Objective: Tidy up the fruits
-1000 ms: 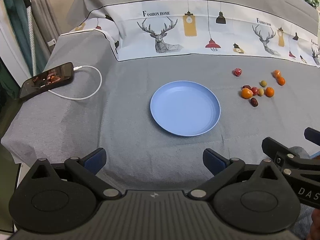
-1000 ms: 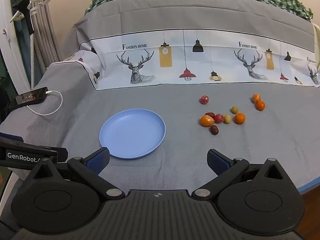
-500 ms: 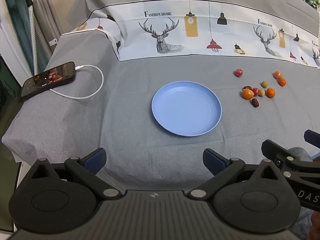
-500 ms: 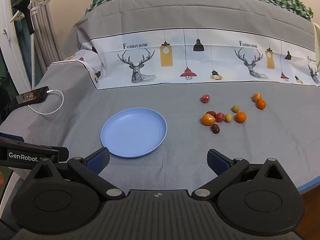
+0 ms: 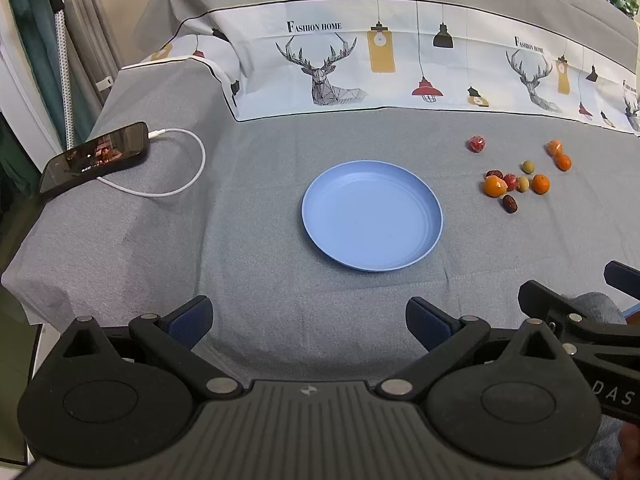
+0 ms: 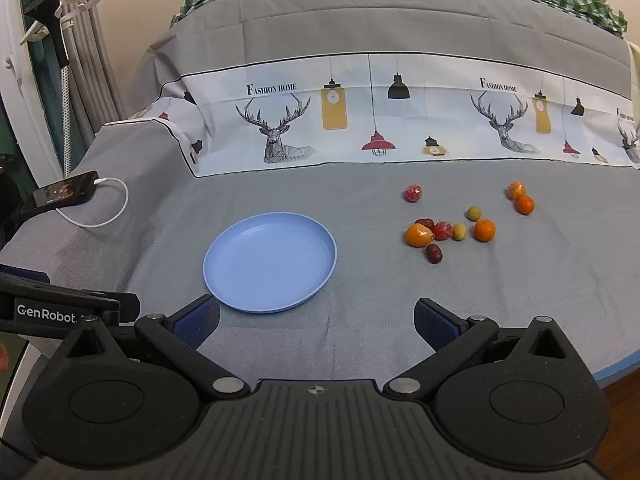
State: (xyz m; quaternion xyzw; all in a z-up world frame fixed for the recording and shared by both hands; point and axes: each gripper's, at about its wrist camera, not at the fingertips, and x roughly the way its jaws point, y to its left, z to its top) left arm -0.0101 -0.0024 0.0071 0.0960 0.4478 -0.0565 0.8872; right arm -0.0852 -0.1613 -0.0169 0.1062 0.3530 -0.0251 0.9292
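An empty blue plate (image 5: 372, 216) (image 6: 270, 262) lies in the middle of the grey cloth. To its right are several small fruits: an orange one (image 5: 495, 186) (image 6: 418, 235), a dark date (image 5: 509, 203) (image 6: 433, 253), red ones (image 6: 413, 193), green ones (image 6: 474, 213) and more oranges (image 6: 525, 204). My left gripper (image 5: 308, 320) is open and empty, near the front edge before the plate. My right gripper (image 6: 316, 320) is open and empty, just right of the plate's near rim; its body shows in the left wrist view (image 5: 576, 320).
A phone (image 5: 94, 156) (image 6: 64, 192) with a white charging cable (image 5: 176, 184) lies at the far left of the cloth. A printed deer-pattern cloth (image 6: 360, 120) rises behind. The table's front right edge (image 6: 616, 368) drops to a wooden floor.
Both views have shifted slightly; the plate and fruits sit a little farther right and up in frame. Both grippers stay open and empty.
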